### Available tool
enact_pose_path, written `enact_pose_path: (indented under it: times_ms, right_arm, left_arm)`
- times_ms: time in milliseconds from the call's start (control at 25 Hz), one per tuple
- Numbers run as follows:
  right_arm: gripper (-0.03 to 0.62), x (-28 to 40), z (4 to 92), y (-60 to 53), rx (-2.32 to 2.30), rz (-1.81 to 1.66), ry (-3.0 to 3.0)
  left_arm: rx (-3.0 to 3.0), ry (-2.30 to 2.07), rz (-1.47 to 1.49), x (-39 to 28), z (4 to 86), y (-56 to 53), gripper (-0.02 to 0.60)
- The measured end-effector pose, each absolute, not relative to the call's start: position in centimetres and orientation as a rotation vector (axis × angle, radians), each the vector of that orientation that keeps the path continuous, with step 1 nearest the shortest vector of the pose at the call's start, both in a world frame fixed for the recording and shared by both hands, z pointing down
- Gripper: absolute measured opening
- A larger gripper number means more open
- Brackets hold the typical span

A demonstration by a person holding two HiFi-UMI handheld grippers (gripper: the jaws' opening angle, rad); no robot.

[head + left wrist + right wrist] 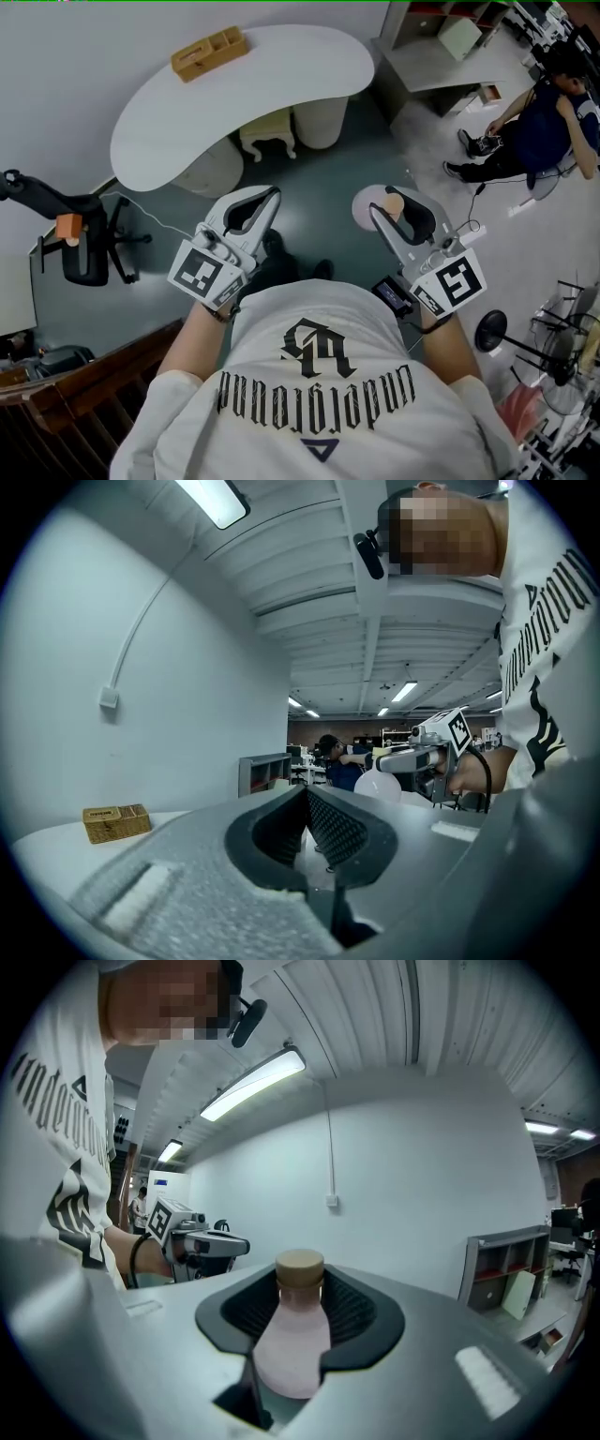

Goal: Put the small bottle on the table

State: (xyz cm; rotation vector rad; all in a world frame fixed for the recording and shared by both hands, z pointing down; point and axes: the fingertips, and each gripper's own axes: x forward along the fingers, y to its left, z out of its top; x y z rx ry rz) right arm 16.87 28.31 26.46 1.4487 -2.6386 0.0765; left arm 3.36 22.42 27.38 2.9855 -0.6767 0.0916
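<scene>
The small pale pink bottle [291, 1340] with a tan cap [300, 1269] sits between the jaws of my right gripper [302, 1283], which is shut on it. In the head view that gripper [398, 211] is held at chest height over the floor, bottle [371, 208] tilted, well short of the white kidney-shaped table [281, 84]. My left gripper [270, 197] hovers beside it, its jaws [307, 794] meeting at the tips with nothing between them. From the left gripper view the bottle [378, 785] hangs under the right gripper [412, 759].
A wooden box [209, 52] stands on the table's far left part. A white stool [267, 136] sits under the table. A black office chair [89, 246] is at the left, a seated person [534, 122] at the upper right, stands and a fan [553, 347] at the right.
</scene>
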Motion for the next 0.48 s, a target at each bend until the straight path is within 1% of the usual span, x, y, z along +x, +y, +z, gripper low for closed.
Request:
enact_pose_path:
  times_ms: [480]
  right_arm:
    - [0.138,18.6,26.4,24.6,1.487,0.071,-2.618]
  left_arm:
    - [2.993,-0.612,0.076,6.2,27.7,17.9,0.008]
